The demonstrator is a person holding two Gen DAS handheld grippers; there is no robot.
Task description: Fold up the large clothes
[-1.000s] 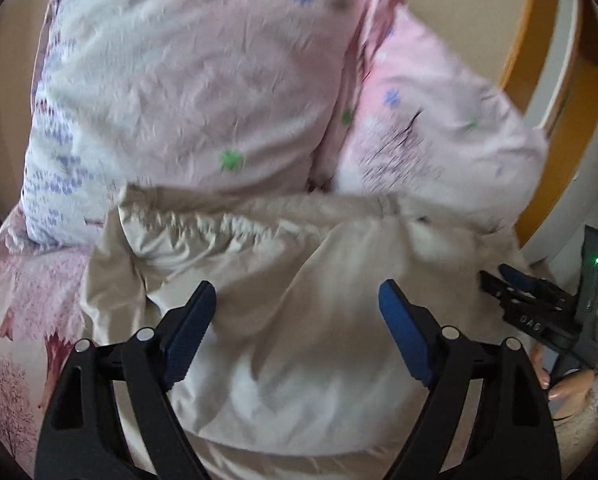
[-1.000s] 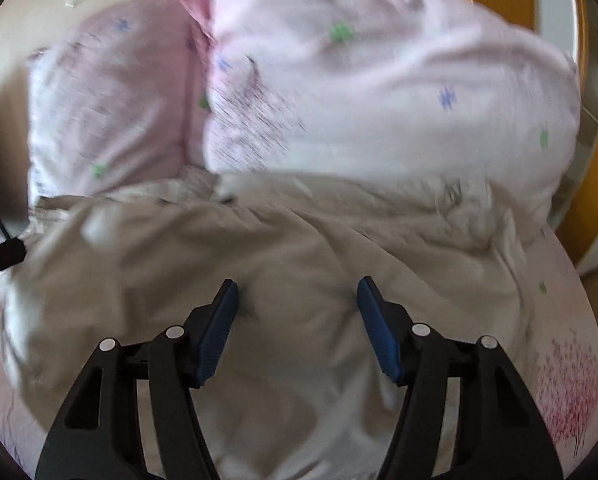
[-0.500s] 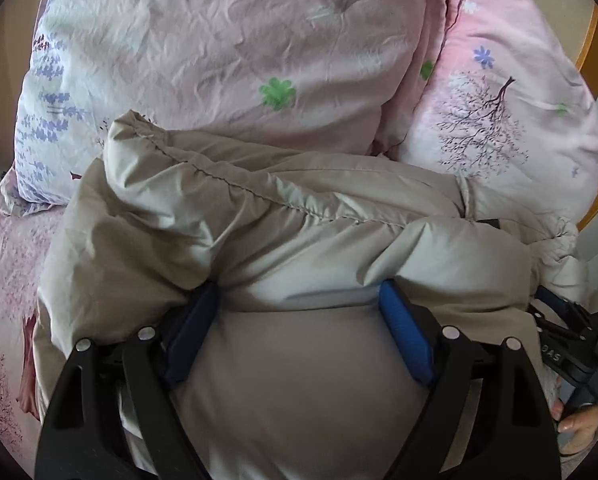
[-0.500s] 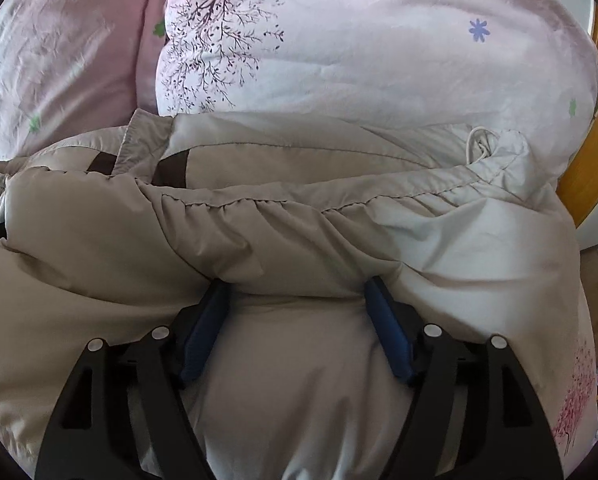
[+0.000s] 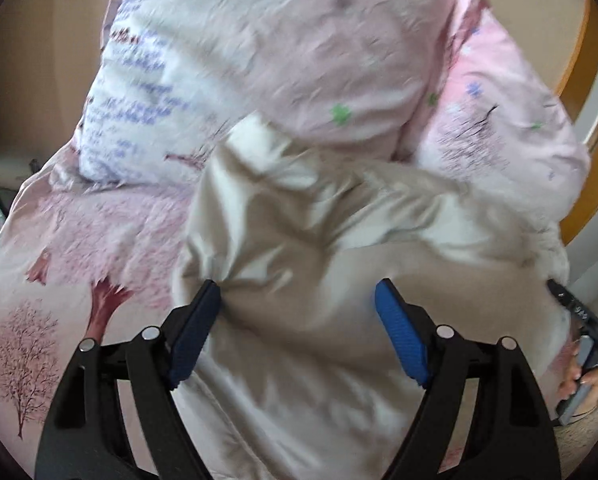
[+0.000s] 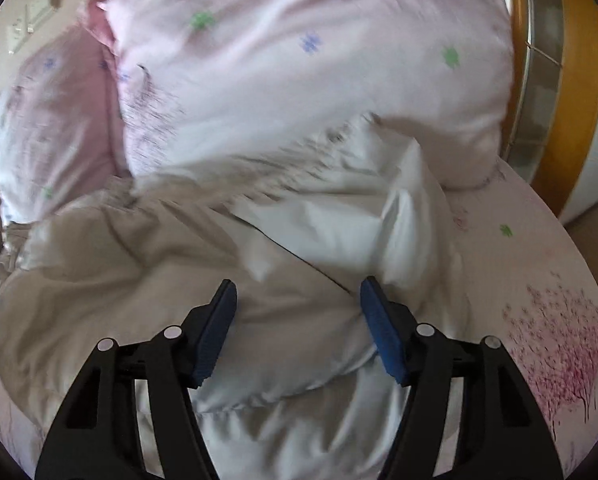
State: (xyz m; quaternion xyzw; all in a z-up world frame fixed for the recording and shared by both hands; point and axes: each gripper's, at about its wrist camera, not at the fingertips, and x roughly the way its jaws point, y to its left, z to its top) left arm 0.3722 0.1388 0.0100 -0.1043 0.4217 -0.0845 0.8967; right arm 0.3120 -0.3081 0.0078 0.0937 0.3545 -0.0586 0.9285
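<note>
Beige padded jacket (image 5: pixel 339 240) bunched on the bed sheet (image 5: pixel 59 260) against two pink pillows (image 6: pixel 299 60), left tool (image 5: pixel 297 332) and right tool (image 6: pixel 297 328) both closing around jacket folds, contact of the pads unclear in blur

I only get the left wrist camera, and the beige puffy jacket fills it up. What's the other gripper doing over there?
Observer: The right gripper hovers over the jacket. Its jaws are closing, with puffy fabric between them.
Operator: Is the jacket all beige on that side?
Observer: No, a bright white fold sticks up just beyond that gripper.
Operator: What's past the jacket?
Observer: To its right lies the bedsheet, with a pink tree print on it.
</note>
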